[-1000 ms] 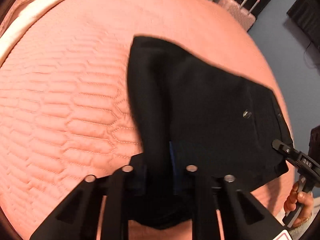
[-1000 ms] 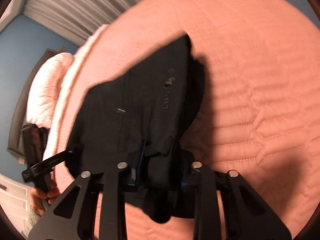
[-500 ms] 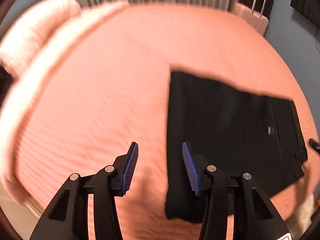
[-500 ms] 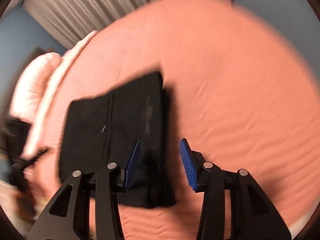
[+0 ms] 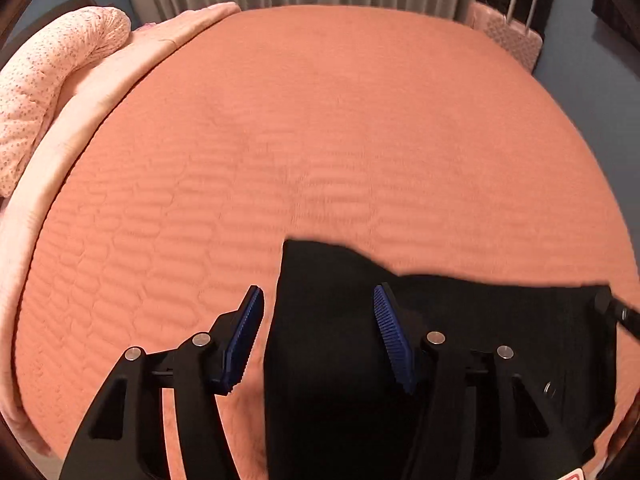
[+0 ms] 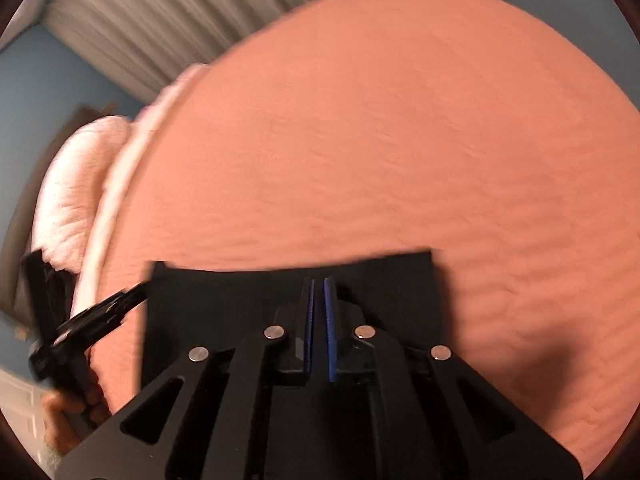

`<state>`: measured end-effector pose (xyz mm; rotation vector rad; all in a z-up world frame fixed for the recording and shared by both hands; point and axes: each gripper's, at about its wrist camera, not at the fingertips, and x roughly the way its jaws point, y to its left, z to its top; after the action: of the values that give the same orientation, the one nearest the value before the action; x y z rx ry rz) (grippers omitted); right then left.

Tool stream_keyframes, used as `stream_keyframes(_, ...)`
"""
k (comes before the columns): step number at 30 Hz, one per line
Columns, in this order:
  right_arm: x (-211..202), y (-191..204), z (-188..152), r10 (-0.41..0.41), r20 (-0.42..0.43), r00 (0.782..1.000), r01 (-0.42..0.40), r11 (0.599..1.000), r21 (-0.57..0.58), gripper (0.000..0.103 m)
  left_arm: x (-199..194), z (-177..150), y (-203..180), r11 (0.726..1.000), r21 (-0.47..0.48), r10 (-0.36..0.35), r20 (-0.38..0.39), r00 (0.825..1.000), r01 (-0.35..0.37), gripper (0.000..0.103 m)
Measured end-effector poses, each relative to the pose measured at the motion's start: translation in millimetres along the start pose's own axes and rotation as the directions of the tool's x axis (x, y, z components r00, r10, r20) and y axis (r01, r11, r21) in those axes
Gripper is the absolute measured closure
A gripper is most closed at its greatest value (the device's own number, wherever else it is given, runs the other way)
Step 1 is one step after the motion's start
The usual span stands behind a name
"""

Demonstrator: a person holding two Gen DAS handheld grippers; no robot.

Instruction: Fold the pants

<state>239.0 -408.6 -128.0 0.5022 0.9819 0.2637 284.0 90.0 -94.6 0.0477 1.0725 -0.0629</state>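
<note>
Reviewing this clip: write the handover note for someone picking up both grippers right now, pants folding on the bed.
Left gripper: open, empty, hovering over the left edge of the black pants.
Right gripper: pads nearly together over the pants; no cloth visibly pinched, though the blur leaves that uncertain.
Pants: lying on the orange bedspread near its front edge as a flat, roughly rectangular folded stack.
Done: at least one fold is in and the cloth is laid down.
Left: check that the edges line up, smooth them, and probably make one more fold if a smaller bundle is wanted.
</note>
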Motion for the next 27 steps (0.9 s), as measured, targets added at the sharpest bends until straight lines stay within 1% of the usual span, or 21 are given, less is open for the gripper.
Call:
stream_keyframes(1, 12, 22, 1, 0.051, -0.041, 0.998, -0.053, 0.997, -0.054, 0.098, 15, 4, -6, 0.999, 0.035, 0.028, -0.041, 0.999, -0.027, 0.045)
stream_keyframes(2, 29, 41, 1, 0.036, -0.07, 0.997, -0.046, 0.988, -0.149, 0.103, 38, 10, -16, 0.994, 0.085, 0.077, -0.087, 0.993, -0.07, 0.043)
stream_keyframes(4, 64, 34, 3, -0.195, -0.089, 0.977, 0.166, 0.951, -0.26, 0.103, 57, 13, -9, 0.992, 0.099, 0.093, -0.109, 0.99, -0.083, 0.023)
stream_keyframes(5, 67, 13, 7, -0.173, -0.107, 0.979, 0.151, 0.97, -0.191, 0.103, 51, 18, 6, 0.998, 0.05, 0.053, -0.119, 0.992, -0.047, 0.023)
stream_keyframes(6, 54, -10, 16, -0.089, -0.093, 0.992, 0.086, 0.996, -0.03, 0.103, 47, 26, 11, 1.0, 0.015, 0.016, -0.124, 0.992, -0.014, 0.026)
stream_keyframes(7, 35, -9, 19, -0.157, -0.031, 0.987, 0.157, 0.988, -0.002, 0.098, 33, 33, 17, 1.0, -0.015, 0.026, -0.083, 0.996, -0.027, 0.037)
stream_keyframes(8, 23, 0, 20, -0.159, 0.012, 0.987, 0.16, 0.987, -0.024, 0.098, 12, 38, 22, 0.993, -0.03, 0.111, -0.001, 0.994, -0.111, 0.042)
stream_keyframes(9, 16, 20, 18, -0.091, 0.024, 0.996, 0.092, 0.993, -0.069, 0.098, 1, 42, 23, 0.993, -0.036, 0.11, 0.049, 0.993, -0.109, 0.042)
stream_keyframes(11, 31, 53, 5, -0.01, -0.041, 0.999, 0.004, 0.989, -0.15, 0.1, 13, 50, 18, 0.994, -0.011, 0.111, 0.022, 0.994, -0.111, 0.038)
stream_keyframes(12, 46, 63, -1, -0.023, -0.077, 0.997, 0.007, 0.978, -0.206, 0.1, 40, 53, 12, 0.981, 0.066, 0.184, -0.053, 0.981, -0.181, 0.039)
stream_keyframes(13, 64, 58, -9, -0.142, -0.096, 0.985, 0.114, 0.961, -0.253, 0.101, 65, 51, 13, 0.96, 0.131, 0.262, -0.1, 0.96, -0.248, 0.032)
stream_keyframes(14, 72, 46, -12, -0.197, -0.097, 0.976, 0.169, 0.956, -0.241, 0.103, 68, 47, 23, 0.968, 0.117, 0.233, -0.096, 0.968, -0.221, 0.028)
stream_keyframes(15, 67, 23, -11, -0.122, -0.099, 0.988, 0.107, 0.984, -0.145, 0.103, 65, 48, 42, 0.982, 0.04, 0.19, -0.102, 0.977, -0.186, 0.023)
stream_keyframes(16, 51, 1, -10, -0.041, -0.08, 0.996, 0.04, 0.999, -0.013, 0.103, 58, 42, 58, 0.982, -0.032, 0.181, -0.104, 0.978, -0.185, 0.033)
stream_keyframes(17, 35, -11, -10, -0.056, -0.049, 0.997, 0.057, 0.998, 0.027, 0.103, 39, 41, 76, 0.968, -0.087, 0.23, -0.08, 0.97, -0.237, 0.04)
stream_keyframes(19, 3, -5, -21, -0.158, 0.036, 0.987, 0.159, 0.987, -0.017, 0.097, 1, 32, 92, 0.974, -0.119, 0.192, 0.006, 0.981, -0.19, 0.043)
stream_keyframes(20, -5, 0, -31, -0.12, 0.04, 0.992, 0.122, 0.992, -0.033, 0.097, -12, 28, 93, 0.978, -0.13, 0.17, 0.029, 0.985, -0.165, 0.043)
stream_keyframes(21, -2, 5, -40, -0.073, 0.018, 0.997, 0.074, 0.996, -0.057, 0.099, -25, 15, 89, 0.985, -0.117, 0.135, 0.045, 0.99, -0.129, 0.042)
stream_keyframes(23, 12, -9, -60, -0.171, -0.024, 0.985, 0.167, 0.979, -0.121, 0.103, -9, 7, 51, 0.99, -0.03, 0.136, 0.033, 0.99, -0.135, 0.039)
stream_keyframes(25, 2, -30, -73, -0.111, -0.001, 0.994, 0.111, 0.993, -0.029, 0.103, 13, -23, 32, 0.969, 0.091, 0.232, -0.02, 0.973, -0.229, 0.038)
stream_keyframes(27, -23, -21, -80, -0.164, 0.039, 0.986, 0.162, 0.986, 0.042, 0.097, 33, -40, 36, 0.946, 0.088, 0.318, -0.075, 0.945, -0.312, 0.043)
